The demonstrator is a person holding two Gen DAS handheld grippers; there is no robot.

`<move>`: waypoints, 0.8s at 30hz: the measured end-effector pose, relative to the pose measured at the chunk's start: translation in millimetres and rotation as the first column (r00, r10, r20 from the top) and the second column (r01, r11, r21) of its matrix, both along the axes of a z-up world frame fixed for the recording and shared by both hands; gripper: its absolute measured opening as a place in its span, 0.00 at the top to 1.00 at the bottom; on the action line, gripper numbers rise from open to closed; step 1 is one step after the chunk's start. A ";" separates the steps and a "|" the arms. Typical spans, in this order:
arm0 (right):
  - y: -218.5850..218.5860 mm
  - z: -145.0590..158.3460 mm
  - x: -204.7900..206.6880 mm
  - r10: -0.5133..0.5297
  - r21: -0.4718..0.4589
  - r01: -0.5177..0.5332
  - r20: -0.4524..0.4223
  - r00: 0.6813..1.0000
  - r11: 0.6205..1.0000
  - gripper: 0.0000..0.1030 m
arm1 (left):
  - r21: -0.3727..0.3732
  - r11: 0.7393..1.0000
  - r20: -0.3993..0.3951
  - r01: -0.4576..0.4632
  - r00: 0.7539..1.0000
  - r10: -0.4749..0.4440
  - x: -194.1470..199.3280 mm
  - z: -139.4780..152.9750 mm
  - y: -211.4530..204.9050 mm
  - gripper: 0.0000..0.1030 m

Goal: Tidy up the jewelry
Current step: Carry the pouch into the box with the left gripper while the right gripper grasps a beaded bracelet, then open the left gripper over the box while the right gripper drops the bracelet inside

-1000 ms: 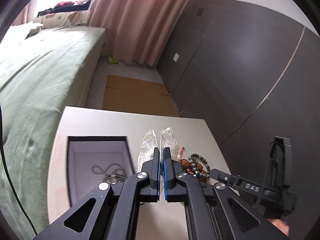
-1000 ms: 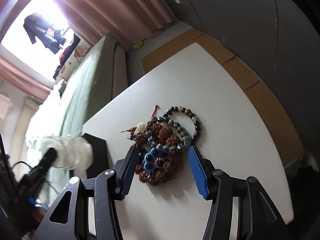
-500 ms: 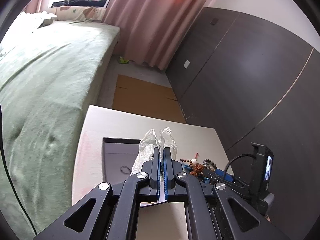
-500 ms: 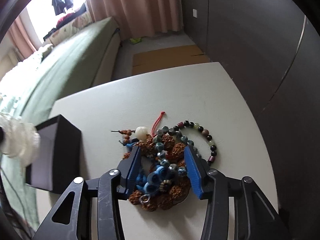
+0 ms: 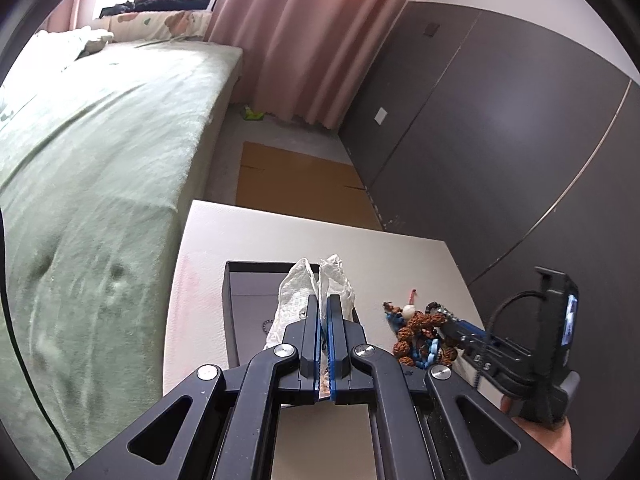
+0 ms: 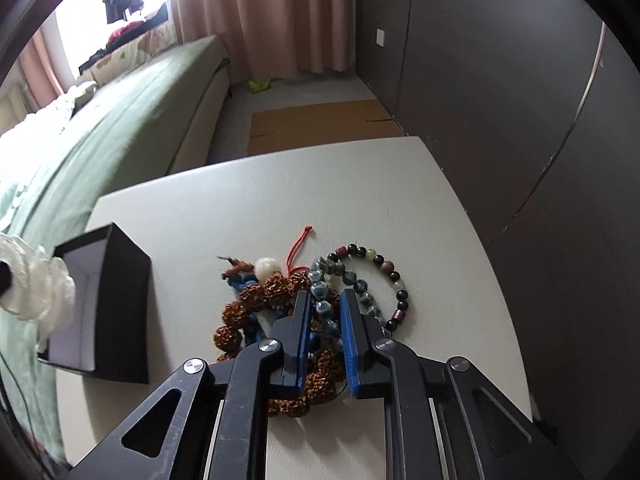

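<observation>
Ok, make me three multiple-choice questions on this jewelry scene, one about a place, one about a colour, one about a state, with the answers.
1. Where does the black box stand relative to the bracelet pile in the right wrist view?
A. left of it
B. right of it
C. on top of it

2. What colour is the thin cord lying by the pile?
A. green
B. red
C. white

3. What is the left gripper doing?
A. open over the box
B. shut on nothing
C. shut on a white plastic bag

Answers: 1 A, the box sits at the table's left side. 2 B, the cord is bright red. 3 C, the bag sticks out between the closed jaws.
</observation>
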State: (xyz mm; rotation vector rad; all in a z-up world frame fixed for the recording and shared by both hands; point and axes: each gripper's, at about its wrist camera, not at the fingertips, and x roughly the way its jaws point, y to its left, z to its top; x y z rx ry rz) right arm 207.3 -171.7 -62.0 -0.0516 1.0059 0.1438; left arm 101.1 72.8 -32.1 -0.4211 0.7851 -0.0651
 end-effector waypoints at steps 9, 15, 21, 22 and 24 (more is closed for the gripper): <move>-32.6 39.0 -17.3 -0.028 0.199 0.013 0.072 0.997 0.980 0.91 | -0.011 0.999 -0.008 0.045 0.999 -0.045 11.6 -5.8 -18.4 0.98; -34.9 52.9 -24.5 -0.035 0.253 0.005 0.116 0.993 0.967 0.90 | -0.050 0.997 -0.049 0.059 0.997 -0.062 21.8 -13.2 -22.4 0.98; -39.7 48.2 -21.6 -0.049 0.312 0.020 0.085 0.995 0.950 0.90 | -0.094 0.995 -0.109 0.034 0.993 -0.044 25.2 -23.0 -10.3 0.69; -38.6 47.5 -20.8 -0.049 0.318 0.021 0.082 0.995 0.948 0.90 | -0.096 0.995 -0.110 0.028 0.993 -0.039 24.6 -22.9 -9.5 0.62; -36.8 47.4 -19.7 -0.043 0.334 0.015 0.075 0.996 0.942 0.90 | -0.098 0.995 -0.094 0.010 0.995 -0.020 21.3 -19.9 -5.7 0.44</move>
